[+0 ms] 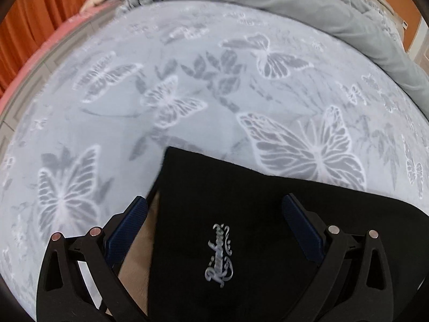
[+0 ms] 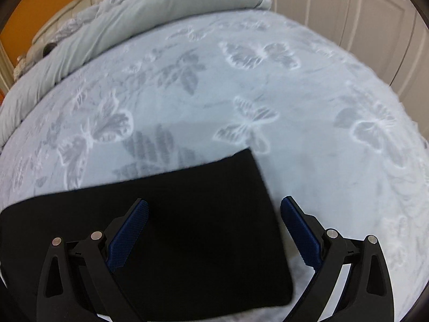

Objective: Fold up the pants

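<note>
One pair of black pants (image 1: 268, 241) lay folded into a flat rectangle on the bedspread (image 1: 187, 94), a pale grey cover printed with butterflies. A silver script logo (image 1: 218, 255) showed on the cloth in the left wrist view. The left gripper (image 1: 214, 209) hovered over the pants' left edge, its jaws spread wide and grasping nothing. The right gripper (image 2: 214, 212) hung over the right edge, jaws likewise released, one blue pad above the cloth and the other above the bedspread. A rolled grey duvet (image 2: 134, 13) lay along the far side of the bed.
</note>
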